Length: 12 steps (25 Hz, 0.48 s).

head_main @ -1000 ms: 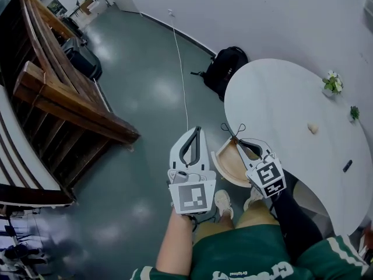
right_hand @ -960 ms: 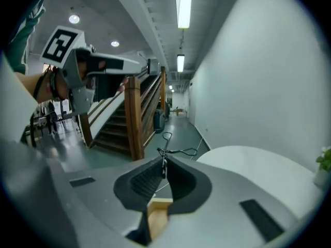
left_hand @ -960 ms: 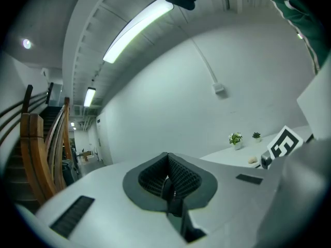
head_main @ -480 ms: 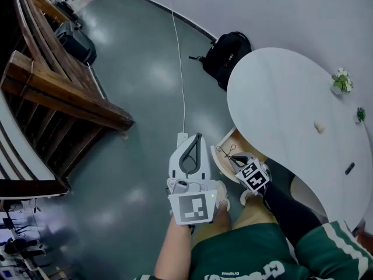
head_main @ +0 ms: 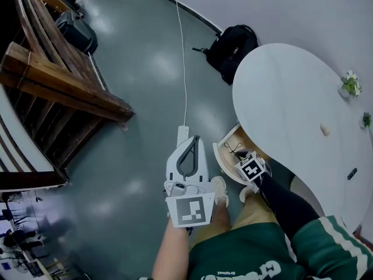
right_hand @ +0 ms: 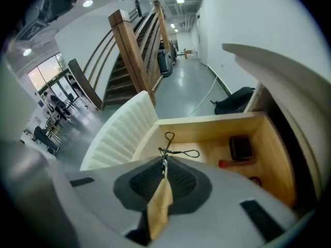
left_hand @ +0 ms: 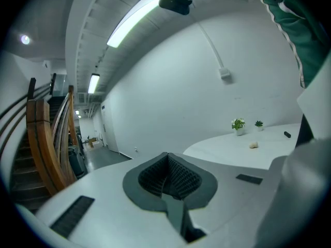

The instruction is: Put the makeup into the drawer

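Lowered since before, the right tool (head_main: 239, 156) is held over the open wooden drawer (right_hand: 207, 125), pinched on a thin wire eyelash curler (right_hand: 164, 155). A dark square case (right_hand: 241, 148) and a red stick (right_hand: 235, 163) are seen inside. The left tool (left_hand: 168, 179) is closed, empty.

We see the left gripper (left_hand: 168, 179) with its ribbed dark jaws closed together and nothing between them. Beyond it we find a white round table (left_hand: 222, 151). Two small potted plants (left_hand: 238, 124) stand near its far edge, side by side. A pale lump (left_hand: 253, 145) lies nearer the middle, and a small dark object (left_hand: 287, 134) lies toward the right edge. At our left rises a wooden staircase (left_hand: 49, 138). A cable plug (left_hand: 224, 74) hangs before the white wall, and a green sleeve (left_hand: 295, 30) fills the upper right corner.
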Each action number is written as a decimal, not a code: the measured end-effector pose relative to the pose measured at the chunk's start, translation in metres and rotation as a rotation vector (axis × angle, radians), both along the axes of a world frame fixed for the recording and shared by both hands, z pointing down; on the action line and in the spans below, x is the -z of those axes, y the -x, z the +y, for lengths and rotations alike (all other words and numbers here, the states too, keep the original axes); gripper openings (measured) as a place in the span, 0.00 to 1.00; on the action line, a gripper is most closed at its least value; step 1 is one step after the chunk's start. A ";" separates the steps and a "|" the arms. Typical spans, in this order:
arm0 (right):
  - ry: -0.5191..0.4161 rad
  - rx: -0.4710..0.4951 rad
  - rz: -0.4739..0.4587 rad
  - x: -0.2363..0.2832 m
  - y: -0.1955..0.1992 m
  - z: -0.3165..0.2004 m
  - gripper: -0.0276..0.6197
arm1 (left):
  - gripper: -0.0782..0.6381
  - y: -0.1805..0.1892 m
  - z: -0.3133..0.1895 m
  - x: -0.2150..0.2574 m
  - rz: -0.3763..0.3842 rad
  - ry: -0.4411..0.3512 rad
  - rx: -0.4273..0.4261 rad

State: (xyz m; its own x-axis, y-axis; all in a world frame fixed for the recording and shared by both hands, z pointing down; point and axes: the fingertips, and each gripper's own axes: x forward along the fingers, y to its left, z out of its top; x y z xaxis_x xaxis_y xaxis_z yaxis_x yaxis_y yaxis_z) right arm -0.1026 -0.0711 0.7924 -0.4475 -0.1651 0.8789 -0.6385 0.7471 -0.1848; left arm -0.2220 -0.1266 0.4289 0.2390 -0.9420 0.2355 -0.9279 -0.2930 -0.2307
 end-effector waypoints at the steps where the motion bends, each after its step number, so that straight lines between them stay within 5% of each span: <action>1: -0.001 0.008 0.005 -0.002 0.002 -0.003 0.09 | 0.11 0.002 0.001 -0.003 -0.001 0.005 0.004; 12: 0.032 0.033 0.047 -0.029 0.009 -0.013 0.09 | 0.11 0.019 0.008 -0.015 -0.016 0.040 0.041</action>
